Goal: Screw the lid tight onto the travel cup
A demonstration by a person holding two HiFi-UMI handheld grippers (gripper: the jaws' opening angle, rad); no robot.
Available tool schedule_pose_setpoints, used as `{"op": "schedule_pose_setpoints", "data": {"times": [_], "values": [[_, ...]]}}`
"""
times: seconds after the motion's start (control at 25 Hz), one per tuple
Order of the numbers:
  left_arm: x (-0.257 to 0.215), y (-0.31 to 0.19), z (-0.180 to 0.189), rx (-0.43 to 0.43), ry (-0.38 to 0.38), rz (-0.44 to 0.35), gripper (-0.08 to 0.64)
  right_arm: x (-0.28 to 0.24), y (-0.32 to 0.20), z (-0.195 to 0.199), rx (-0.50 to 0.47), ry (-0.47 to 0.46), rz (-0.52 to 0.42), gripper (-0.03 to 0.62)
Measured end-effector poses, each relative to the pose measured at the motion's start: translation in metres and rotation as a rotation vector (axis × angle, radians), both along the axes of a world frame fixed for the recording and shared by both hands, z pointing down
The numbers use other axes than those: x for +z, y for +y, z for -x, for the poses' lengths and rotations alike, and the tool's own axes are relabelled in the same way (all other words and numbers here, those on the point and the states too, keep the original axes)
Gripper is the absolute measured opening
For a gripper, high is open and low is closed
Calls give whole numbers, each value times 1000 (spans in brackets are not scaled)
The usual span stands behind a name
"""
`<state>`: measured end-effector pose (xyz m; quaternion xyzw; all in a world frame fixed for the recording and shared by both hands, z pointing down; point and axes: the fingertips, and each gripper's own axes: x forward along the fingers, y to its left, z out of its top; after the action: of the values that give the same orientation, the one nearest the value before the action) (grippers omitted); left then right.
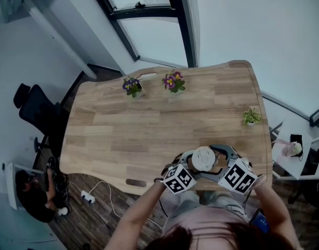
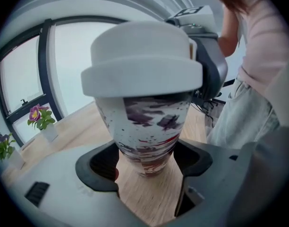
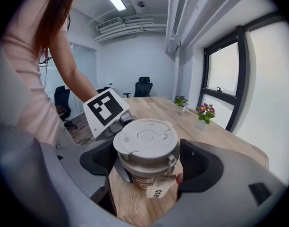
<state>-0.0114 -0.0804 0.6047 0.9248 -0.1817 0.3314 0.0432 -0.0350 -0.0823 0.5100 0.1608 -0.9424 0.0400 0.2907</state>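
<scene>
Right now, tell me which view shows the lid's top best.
The right gripper view: it looks down onto the lid, its whole top face clear. The left gripper view shows only its side, above the travel cup. The head view shows it small.

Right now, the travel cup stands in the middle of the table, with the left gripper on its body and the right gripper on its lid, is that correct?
Not quite: the head view shows the travel cup at the near edge of the table, not in its middle. The left gripper is indeed on its body and the right gripper on its lid.
</scene>
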Motion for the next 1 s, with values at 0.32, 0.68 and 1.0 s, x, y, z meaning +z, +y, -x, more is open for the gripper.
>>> {"op": "schedule_pose_setpoints", "data": {"times": [0.32, 0.68, 1.0], "values": [[-2, -4, 1, -100, 29, -23, 345, -4, -5, 0, 200, -74, -55, 405], [0, 1, -1, 59, 3, -2, 347, 1, 2, -5, 2, -32, 11, 407], [-1, -6, 0, -69, 20, -15, 347, -2, -5, -3, 137, -80, -54, 405]]}}
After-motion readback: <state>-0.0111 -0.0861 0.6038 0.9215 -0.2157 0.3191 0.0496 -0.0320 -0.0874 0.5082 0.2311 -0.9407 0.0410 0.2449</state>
